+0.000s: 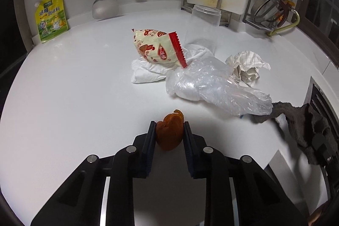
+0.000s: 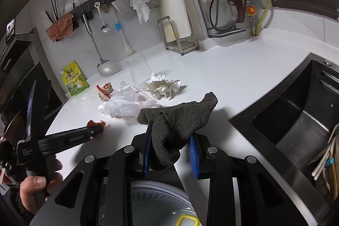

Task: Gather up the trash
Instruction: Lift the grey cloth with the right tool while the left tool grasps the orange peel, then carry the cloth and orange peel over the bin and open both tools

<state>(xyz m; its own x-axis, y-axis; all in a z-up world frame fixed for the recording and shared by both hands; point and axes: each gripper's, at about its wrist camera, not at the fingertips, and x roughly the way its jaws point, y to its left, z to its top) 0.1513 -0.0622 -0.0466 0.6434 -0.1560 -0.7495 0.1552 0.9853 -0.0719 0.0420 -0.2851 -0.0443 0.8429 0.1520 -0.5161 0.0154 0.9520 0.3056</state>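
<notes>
left wrist: left tongs [image 1: 169,130] clamp the orange peel [image 1: 169,132] (long axis upright), right tongs [image 2: 170,148] grip the grey rag [image 2: 180,120].

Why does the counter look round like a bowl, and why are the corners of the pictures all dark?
In the left wrist view the fisheye lens bends the white counter into a curve and blackens the corners; the orange peel in the left claw looks sharp. In the right wrist view the sink edge also bows, and the grey cloth casts a soft shadow.
</notes>
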